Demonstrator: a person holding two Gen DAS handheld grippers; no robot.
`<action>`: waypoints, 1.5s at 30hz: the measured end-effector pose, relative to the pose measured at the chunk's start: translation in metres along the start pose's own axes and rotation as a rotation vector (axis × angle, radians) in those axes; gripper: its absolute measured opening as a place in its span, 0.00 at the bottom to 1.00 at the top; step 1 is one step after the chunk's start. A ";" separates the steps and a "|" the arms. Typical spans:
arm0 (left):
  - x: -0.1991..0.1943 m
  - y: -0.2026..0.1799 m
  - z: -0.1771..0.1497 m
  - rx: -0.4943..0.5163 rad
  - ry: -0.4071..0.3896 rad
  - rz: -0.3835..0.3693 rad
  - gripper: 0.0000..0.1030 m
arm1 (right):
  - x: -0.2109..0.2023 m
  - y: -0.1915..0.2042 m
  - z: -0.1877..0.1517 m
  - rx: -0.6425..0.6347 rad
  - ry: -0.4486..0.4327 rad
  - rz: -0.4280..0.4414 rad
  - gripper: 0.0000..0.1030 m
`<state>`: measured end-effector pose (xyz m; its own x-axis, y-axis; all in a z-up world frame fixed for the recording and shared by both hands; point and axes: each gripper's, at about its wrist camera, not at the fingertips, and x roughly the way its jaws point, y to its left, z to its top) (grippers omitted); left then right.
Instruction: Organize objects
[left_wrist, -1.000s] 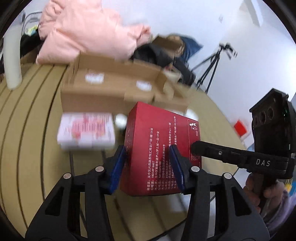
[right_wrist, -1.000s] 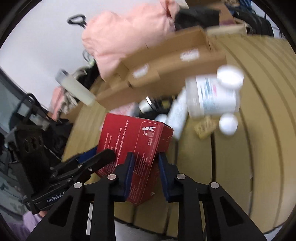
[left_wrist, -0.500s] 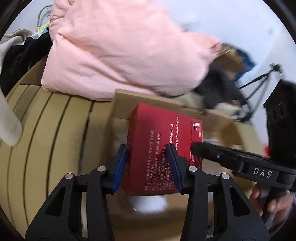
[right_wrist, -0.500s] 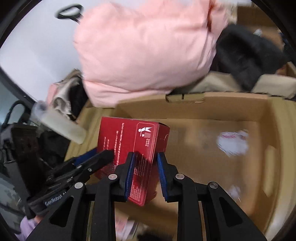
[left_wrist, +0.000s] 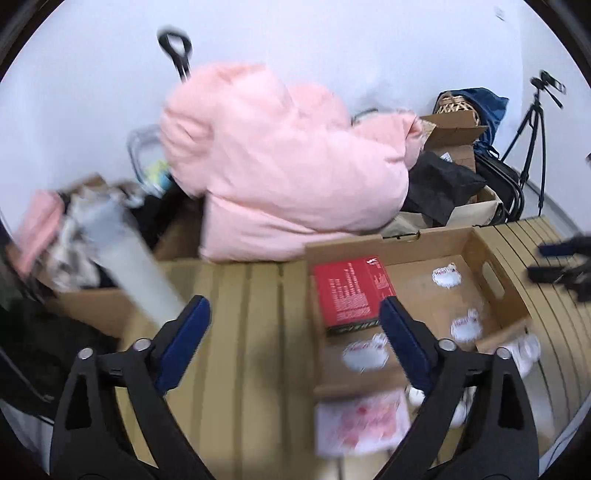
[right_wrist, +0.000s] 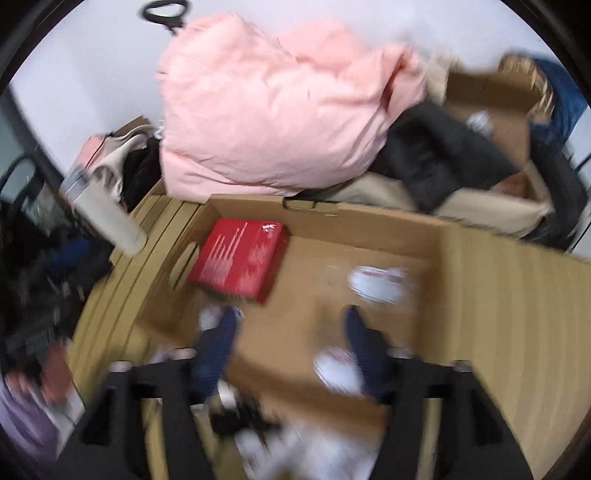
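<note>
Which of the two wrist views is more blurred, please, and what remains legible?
Right wrist view: heavy motion smear, worst over the right gripper; red box readable only as a shape. Left wrist view: sharper, left gripper crisp, edges of the cardboard box clear, fisheye bending throughout.

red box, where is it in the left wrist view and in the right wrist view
Left wrist: the red box lies right of centre, in the near-left corner of the open cardboard box.
Right wrist: the red box lies left of centre, in the same box's left end.
Shared landmark: the pink quilt behind the box.
</note>
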<state>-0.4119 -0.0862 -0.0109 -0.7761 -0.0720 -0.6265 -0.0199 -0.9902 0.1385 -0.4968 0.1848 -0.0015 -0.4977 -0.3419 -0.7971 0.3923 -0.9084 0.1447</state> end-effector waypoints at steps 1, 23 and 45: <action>-0.013 0.001 0.000 0.005 -0.009 0.011 0.99 | -0.021 -0.003 -0.007 -0.010 -0.022 -0.028 0.77; -0.243 -0.057 -0.218 -0.114 0.073 -0.022 1.00 | -0.203 0.129 -0.314 0.024 -0.249 -0.158 0.82; -0.273 -0.086 -0.271 -0.147 0.105 -0.178 1.00 | -0.209 0.167 -0.399 0.218 -0.196 0.030 0.82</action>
<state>-0.0276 -0.0140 -0.0600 -0.6987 0.1009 -0.7083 -0.0531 -0.9946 -0.0893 -0.0192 0.2005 -0.0449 -0.6366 -0.3899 -0.6654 0.2443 -0.9203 0.3055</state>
